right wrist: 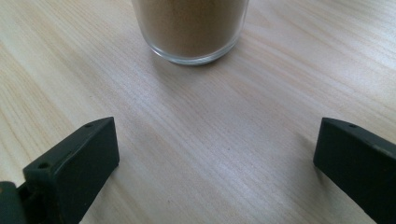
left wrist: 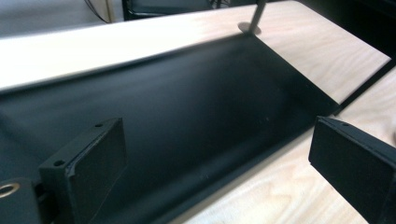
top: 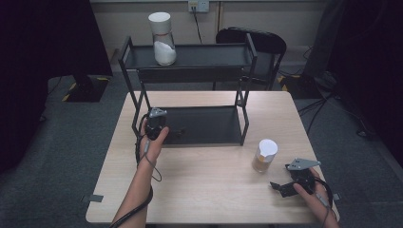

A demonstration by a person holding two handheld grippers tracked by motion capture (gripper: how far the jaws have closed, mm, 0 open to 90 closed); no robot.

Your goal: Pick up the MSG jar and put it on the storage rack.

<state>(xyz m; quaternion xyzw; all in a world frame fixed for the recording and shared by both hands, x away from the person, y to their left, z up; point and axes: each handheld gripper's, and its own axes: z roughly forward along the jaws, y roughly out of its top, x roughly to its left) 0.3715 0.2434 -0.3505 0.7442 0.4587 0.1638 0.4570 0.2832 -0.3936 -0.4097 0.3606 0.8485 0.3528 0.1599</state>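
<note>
At the near edge of a pale wood-grain table [top: 209, 190], a person's two forearms come in from below, each hand holding a black two-jaw gripper.

The right gripper [top: 280, 187] lies low over the table near its right edge. In the right gripper view its jaws stand wide apart with bare tabletop between them. Just beyond them stands a clear glass jar of brown powder with a white lid [top: 264, 156], upright on the table and apart from the jaws. Its glass base [right wrist: 194, 32] shows at the top of that view.

Farther in and to the left, the left gripper [top: 155, 124] is held at the front left corner of a black metal two-tier rack [top: 247, 61] that stands on the back half of the table. In the left gripper view its jaws are also wide apart and hold nothing. They point over the rack's flat black bottom shelf [left wrist: 187, 107], which is bare.

On the rack's top shelf, toward its left end, stands a clear glass jar of white powder with a white lid [top: 162, 39], upright.

Behind the table, a dark chair [top: 256, 40] sits against the wall.
</note>
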